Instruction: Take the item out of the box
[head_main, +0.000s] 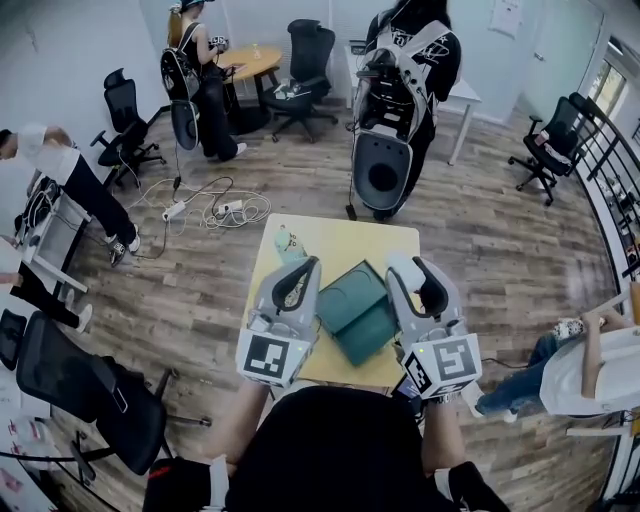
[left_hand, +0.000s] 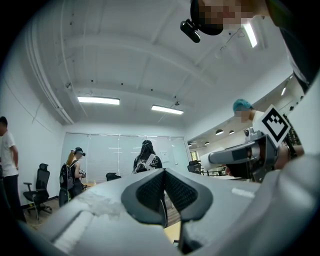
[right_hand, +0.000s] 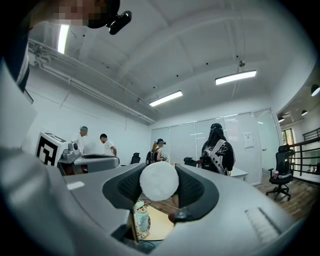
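Note:
A dark green box (head_main: 352, 308) lies open on the small yellow table (head_main: 340, 242), between my two grippers. My right gripper (head_main: 408, 268) is held above the box's right side. It is shut on a white round item (right_hand: 158, 181), which fills the gap between its dark pads; the same white round item (head_main: 403, 267) shows at its tips from above. My left gripper (head_main: 301, 270) hovers over the box's left side, and its jaws (left_hand: 164, 192) meet with nothing between them. Both grippers point roughly level across the room.
A small pale figurine (head_main: 290, 243) stands at the table's far left, and the same figurine (right_hand: 141, 218) shows below my right jaws. A person in black (head_main: 405, 90) stands just beyond the table. Office chairs (head_main: 305, 60), floor cables (head_main: 215, 210) and other people surround it.

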